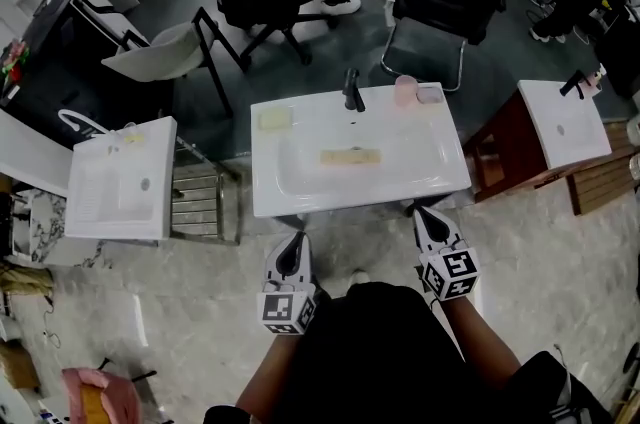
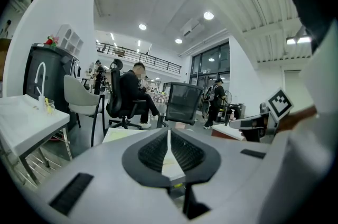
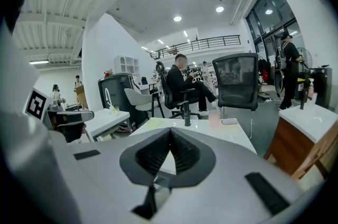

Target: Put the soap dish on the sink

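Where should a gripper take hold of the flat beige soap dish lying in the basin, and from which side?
Probably across its narrow width, near the middle, coming down from above. The soap dish lies flat in the basin of the sink, long side running left to right, so only the short span would suit jaws. The right gripper, shut and empty, must open first.

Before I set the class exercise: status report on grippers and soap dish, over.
Left gripper and right gripper: jaws shut, empty, at the sink front. Likely soap dish, tan, lies inside it. Nothing in the way.
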`<state>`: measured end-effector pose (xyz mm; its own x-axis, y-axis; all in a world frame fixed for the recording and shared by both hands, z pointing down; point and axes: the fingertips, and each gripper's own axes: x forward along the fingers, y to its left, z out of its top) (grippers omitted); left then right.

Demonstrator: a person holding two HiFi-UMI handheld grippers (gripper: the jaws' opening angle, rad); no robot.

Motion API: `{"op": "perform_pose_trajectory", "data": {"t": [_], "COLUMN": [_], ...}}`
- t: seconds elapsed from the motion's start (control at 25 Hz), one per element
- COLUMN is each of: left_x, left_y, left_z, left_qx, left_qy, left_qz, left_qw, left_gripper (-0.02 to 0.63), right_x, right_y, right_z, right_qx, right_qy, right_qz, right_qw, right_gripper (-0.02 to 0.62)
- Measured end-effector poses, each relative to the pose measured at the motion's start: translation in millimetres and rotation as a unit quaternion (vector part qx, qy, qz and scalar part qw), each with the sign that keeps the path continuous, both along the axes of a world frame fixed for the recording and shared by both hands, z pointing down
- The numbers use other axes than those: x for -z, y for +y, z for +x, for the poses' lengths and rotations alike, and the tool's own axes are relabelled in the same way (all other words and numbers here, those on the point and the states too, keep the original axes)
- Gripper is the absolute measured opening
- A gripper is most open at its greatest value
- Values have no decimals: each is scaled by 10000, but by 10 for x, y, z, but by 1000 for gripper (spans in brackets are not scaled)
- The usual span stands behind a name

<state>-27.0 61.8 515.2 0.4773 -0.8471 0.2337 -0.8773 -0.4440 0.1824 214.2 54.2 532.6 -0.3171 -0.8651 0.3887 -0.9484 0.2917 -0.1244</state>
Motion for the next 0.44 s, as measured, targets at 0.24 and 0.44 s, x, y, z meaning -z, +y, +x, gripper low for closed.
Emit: {"op": "perform_pose_trajectory", "data": {"t": [0.24, 0.44], "left_x": [-94, -117], "left_y": [75, 63], "left_z": [24, 54], "left_qx": [-54, -87], "left_qy": [-31, 8], "left_qz": [-61, -63], "left_qw": [10000, 9999], "left_gripper": [20, 20], "right_x": [-81, -120], "right_y": [125, 154], "right_z": [-36, -71], "right_qx": [12, 20], "right_qy": [-32, -40], "right_qz": [-113, -130], "right_qw": [9999, 9999], "right_gripper": [-1, -1]}}
